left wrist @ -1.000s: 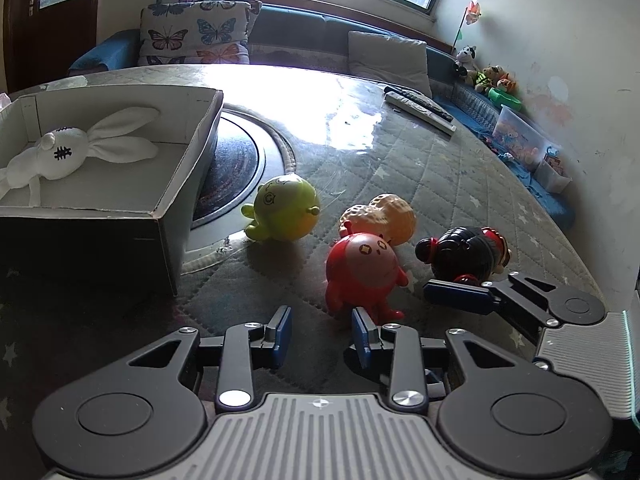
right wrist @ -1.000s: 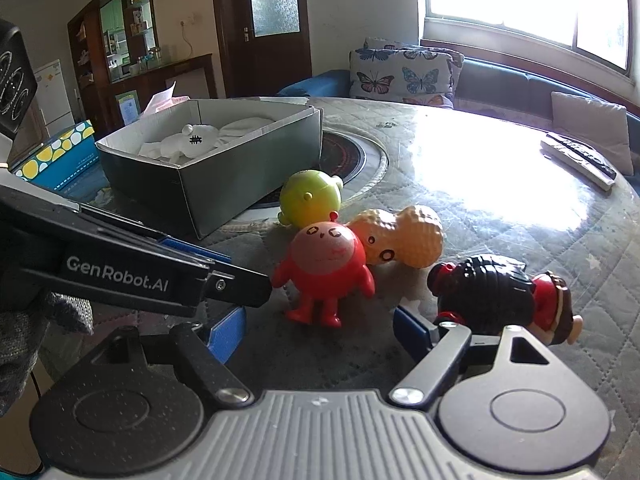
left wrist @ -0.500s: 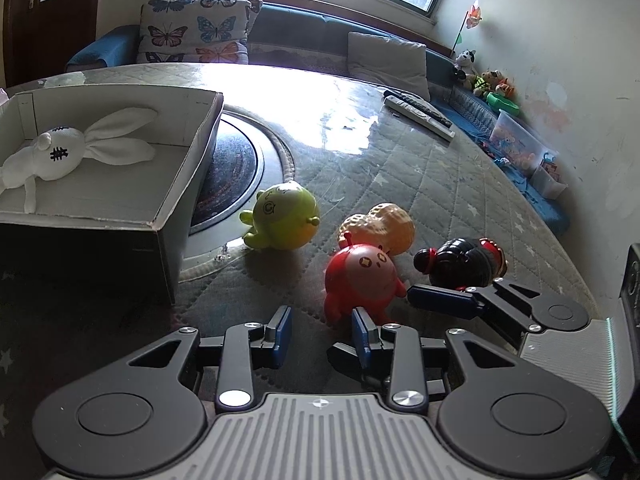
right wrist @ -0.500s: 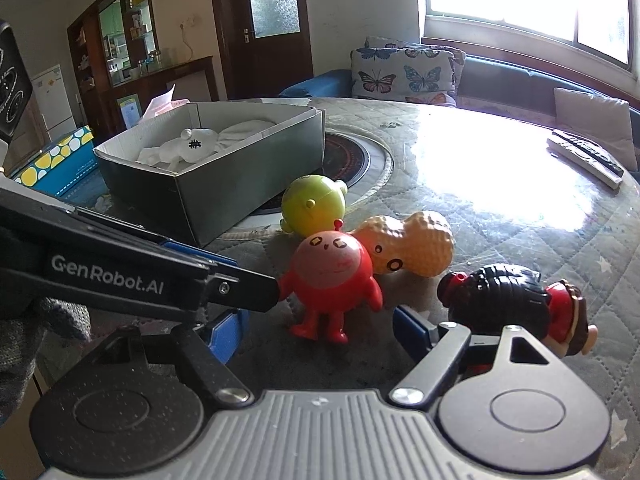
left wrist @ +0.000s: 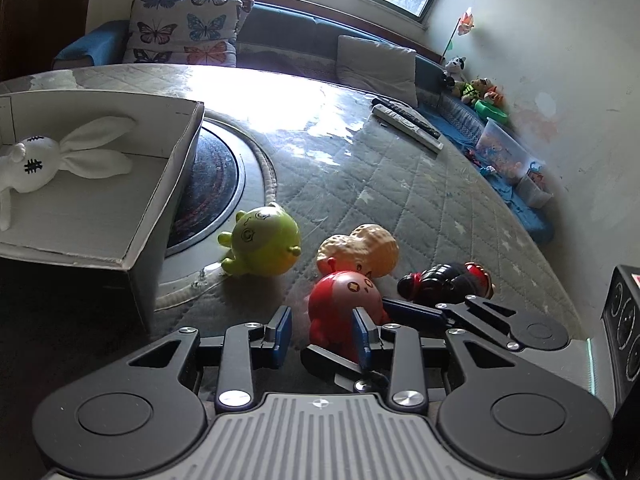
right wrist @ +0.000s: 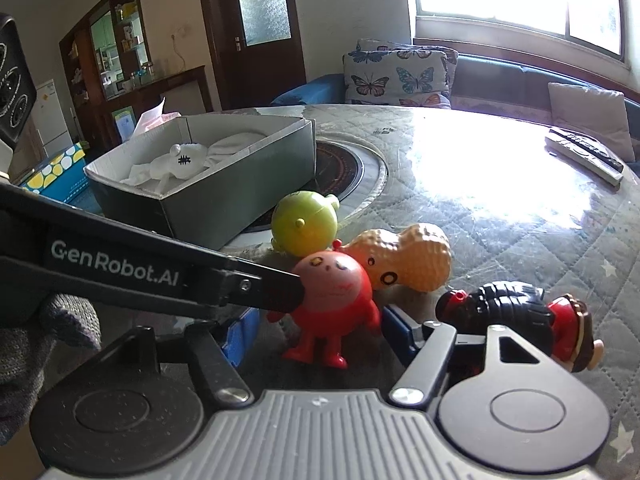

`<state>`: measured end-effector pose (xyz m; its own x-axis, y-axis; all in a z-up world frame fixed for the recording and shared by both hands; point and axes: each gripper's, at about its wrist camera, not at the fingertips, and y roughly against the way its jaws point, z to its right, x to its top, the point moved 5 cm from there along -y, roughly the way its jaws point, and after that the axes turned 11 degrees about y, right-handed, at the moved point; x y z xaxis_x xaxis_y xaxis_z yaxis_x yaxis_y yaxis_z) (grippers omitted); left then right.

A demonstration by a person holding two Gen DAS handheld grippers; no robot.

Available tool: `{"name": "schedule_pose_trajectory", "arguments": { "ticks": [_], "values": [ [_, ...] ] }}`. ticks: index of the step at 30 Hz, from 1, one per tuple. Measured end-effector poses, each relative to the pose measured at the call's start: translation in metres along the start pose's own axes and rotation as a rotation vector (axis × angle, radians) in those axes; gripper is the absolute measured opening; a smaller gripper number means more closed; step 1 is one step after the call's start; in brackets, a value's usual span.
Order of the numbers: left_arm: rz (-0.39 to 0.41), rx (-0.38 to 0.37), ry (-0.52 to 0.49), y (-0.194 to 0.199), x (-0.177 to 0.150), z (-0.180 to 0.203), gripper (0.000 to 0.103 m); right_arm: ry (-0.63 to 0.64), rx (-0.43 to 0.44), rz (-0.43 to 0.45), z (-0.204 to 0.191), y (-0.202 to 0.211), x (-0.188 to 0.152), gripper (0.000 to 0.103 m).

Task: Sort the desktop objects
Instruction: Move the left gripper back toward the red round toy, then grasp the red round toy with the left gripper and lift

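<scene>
A: So, taking the red round-bodied toy [right wrist: 332, 300] as the landmark and going left to right, what lies where?

B: Farthest left of it is the open cardboard box [right wrist: 224, 200] with a white plush rabbit [left wrist: 52, 156] lying inside. Just behind the red toy, on its left, sits the green round toy [right wrist: 304, 224]. Right behind it, touching, lies the peanut-shaped toy [right wrist: 408, 260]. To its right a black-haired doll [right wrist: 516, 316] lies on its side on the quilted table [right wrist: 520, 216].

A: And the jaws?

B: The left gripper [left wrist: 322, 332] hangs before the red toy, jaws narrowly spread and pinching nothing. The right gripper [right wrist: 320, 332] is closing, the red toy between its blue pads [right wrist: 240, 332]; I see no contact yet.

A: Anything else?

B: Remote controls [right wrist: 584, 152] far behind the red toy, to the right.
</scene>
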<state>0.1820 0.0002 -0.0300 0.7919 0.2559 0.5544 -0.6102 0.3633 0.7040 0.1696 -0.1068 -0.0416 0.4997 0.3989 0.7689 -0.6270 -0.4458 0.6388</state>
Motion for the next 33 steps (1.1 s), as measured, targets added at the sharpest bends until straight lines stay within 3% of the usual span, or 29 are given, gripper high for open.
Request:
{"name": "schedule_pose_trajectory", "arguments": {
  "ticks": [3, 19, 27, 33],
  "values": [
    [-0.009, -0.022, 0.010, 0.000, 0.001, 0.000, 0.036, -0.001, 0.004, 0.008, 0.000, -0.001, 0.002, 0.063],
    [-0.042, -0.109, 0.088, -0.013, 0.014, -0.009, 0.041, 0.022, -0.007, 0.021, -0.001, -0.007, 0.008, 0.063],
    [-0.057, -0.126, 0.115, -0.020, 0.013, -0.012, 0.049, 0.036, -0.012, 0.019, -0.002, -0.009, 0.008, 0.062],
    [-0.048, -0.130, 0.132, -0.015, 0.012, -0.012, 0.048, 0.027, -0.006, 0.019, -0.006, -0.004, 0.010, 0.062]
  ]
}}
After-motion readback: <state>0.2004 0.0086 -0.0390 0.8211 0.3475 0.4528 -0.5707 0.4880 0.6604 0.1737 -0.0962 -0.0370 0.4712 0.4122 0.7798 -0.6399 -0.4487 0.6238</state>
